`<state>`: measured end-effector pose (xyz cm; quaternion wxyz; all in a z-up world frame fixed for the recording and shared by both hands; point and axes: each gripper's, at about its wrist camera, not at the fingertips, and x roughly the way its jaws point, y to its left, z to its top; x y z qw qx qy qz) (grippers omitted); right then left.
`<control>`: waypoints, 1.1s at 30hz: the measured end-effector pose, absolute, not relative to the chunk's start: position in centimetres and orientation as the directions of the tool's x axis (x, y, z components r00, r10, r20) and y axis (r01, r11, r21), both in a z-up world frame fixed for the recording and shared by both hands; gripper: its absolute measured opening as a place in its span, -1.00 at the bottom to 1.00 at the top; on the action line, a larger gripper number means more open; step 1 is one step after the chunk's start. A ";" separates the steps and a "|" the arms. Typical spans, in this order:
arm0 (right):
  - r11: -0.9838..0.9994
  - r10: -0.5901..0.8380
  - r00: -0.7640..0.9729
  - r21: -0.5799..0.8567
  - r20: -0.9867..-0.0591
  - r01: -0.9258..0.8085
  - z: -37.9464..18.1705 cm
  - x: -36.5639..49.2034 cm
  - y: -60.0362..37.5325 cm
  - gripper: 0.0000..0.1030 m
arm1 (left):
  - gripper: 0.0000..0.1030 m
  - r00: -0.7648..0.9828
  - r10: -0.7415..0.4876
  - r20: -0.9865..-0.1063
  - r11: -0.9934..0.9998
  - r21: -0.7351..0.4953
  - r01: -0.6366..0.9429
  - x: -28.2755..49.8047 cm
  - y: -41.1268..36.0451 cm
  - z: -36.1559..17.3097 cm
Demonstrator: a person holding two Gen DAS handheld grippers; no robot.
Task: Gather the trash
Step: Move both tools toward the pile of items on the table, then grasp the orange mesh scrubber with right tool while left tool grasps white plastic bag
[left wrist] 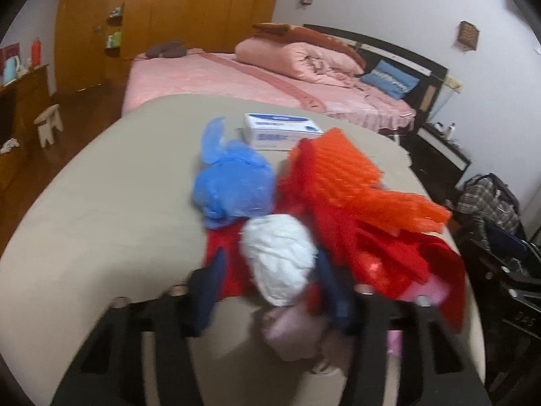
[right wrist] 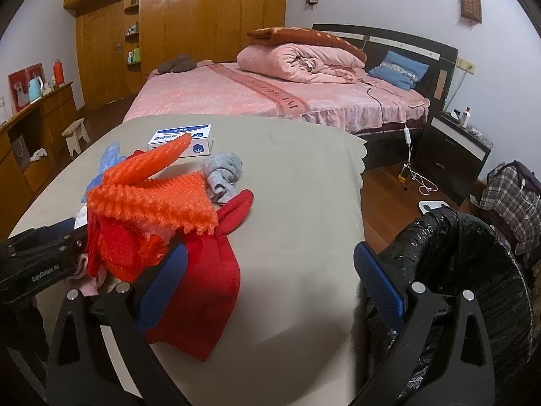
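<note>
Lying between left hand-held gripper (left wrist: 270,291) fingers — white crumpled wad (left wrist: 279,257), seemingly pinched; right (right wrist: 270,277) wide, empty.

Between the fingers of my left claw (left wrist: 270,291) sits a crumpled white plastic wad (left wrist: 279,257), fingers touching both its sides. Just beyond it lies a bunched blue plastic bag (left wrist: 233,186), and to its right a sheet of orange bubble wrap (left wrist: 355,176), folded and lumpy. Beside my right claw (right wrist: 270,287), on its right, stands the black-lined trash bin (right wrist: 473,270), mouth open.
</note>
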<state>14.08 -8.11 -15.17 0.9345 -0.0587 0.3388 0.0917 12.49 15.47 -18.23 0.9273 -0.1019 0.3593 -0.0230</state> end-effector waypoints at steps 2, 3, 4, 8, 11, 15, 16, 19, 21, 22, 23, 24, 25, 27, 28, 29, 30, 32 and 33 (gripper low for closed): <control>0.976 0.136 0.754 -0.044 -0.643 -0.213 -15.2 14.0 -8.0 0.86 | -0.36 0.746 -0.120 -0.655 0.981 -0.194 -0.013 12.4 15.1 -18.0; 0.976 0.139 0.754 -0.042 -0.642 -0.215 -15.1 13.9 -8.0 0.85 | -0.42 0.750 -0.117 -0.651 0.983 -0.185 -0.007 12.2 14.8 -17.8; 0.975 0.142 0.756 -0.040 -0.639 -0.218 -15.0 13.9 -8.0 0.83 | -0.45 0.753 -0.116 -0.648 0.983 -0.184 -0.007 12.2 14.7 -17.7; 0.973 0.163 0.765 -0.025 -0.623 -0.228 -14.2 13.8 -7.9 0.82 | -0.48 0.778 -0.090 -0.622 0.982 -0.185 -0.034 11.3 15.3 -16.4; 0.970 0.198 0.774 0.008 -0.602 -0.242 -13.3 13.8 -7.7 0.81 | -0.47 0.805 -0.057 -0.591 0.984 -0.170 -0.056 10.2 16.0 -14.7; 0.962 0.229 0.774 0.017 -0.590 -0.271 -12.5 14.4 -6.7 0.74 | -0.47 0.820 -0.016 -0.573 0.988 -0.135 -0.075 9.2 16.8 -13.0; 0.960 0.238 0.770 0.024 -0.592 -0.279 -12.4 14.7 -6.5 0.63 | -0.47 0.821 -0.002 -0.571 0.989 -0.121 -0.082 9.0 17.0 -12.7; 0.950 0.282 0.738 0.068 -0.613 -0.306 -12.7 15.9 -5.7 0.51 | -0.47 0.825 0.013 -0.565 0.990 -0.110 -0.091 8.9 17.4 -12.2; 0.947 0.287 0.724 0.073 -0.628 -0.312 -13.2 16.7 -5.0 0.48 | -0.47 0.826 0.021 -0.564 0.989 -0.108 -0.098 8.9 17.5 -12.1; 0.946 0.289 0.712 0.076 -0.640 -0.316 -13.6 17.1 -4.7 0.40 | -0.47 0.826 0.023 -0.563 0.989 -0.108 -0.100 8.9 17.5 -12.0; 0.944 0.290 0.702 0.076 -0.651 -0.320 -13.9 17.3 -4.5 0.37 | -0.47 0.826 0.023 -0.563 0.989 -0.109 -0.102 8.9 17.6 -12.0; 0.941 0.297 0.680 0.082 -0.671 -0.330 -14.5 17.7 -4.2 0.31 | -0.47 0.826 0.022 -0.563 0.989 -0.110 -0.101 8.9 17.6 -12.0; 0.938 0.303 0.666 0.089 -0.681 -0.336 -14.9 17.9 -4.1 0.24 | -0.47 0.826 0.023 -0.563 0.989 -0.106 -0.100 8.9 17.5 -12.0; 0.933 0.313 0.639 0.104 -0.702 -0.344 -15.6 18.0 -3.9 0.16 | -0.47 0.823 0.022 -0.567 0.990 -0.101 -0.096 9.1 17.5 -12.0; 0.931 0.319 0.633 0.108 -0.705 -0.348 -15.7 18.0 -4.0 0.09 | -0.47 0.822 0.020 -0.570 0.990 -0.102 -0.095 9.1 17.5 -12.0; 0.923 0.339 0.620 0.123 -0.707 -0.364 -15.9 17.9 -4.0 0.01 | -0.46 0.820 0.019 -0.572 0.990 -0.103 -0.094 9.1 17.3 -12.2; 0.916 0.356 0.609 0.135 -0.709 -0.378 -16.0 17.9 -3.9 -0.16 | -0.46 0.818 0.017 -0.576 0.990 -0.103 -0.093 9.1 17.2 -12.3; 0.902 0.387 0.591 0.155 -0.708 -0.404 -16.0 17.7 -3.8 -0.40 | -0.46 0.816 0.013 -0.578 0.991 -0.101 -0.087 9.1 17.0 -12.3; 0.891 0.407 0.580 0.166 -0.706 -0.423 -15.8 17.7 -3.8 -0.65 | -0.46 0.817 0.012 -0.577 0.992 -0.096 -0.083 9.1 16.8 -12.2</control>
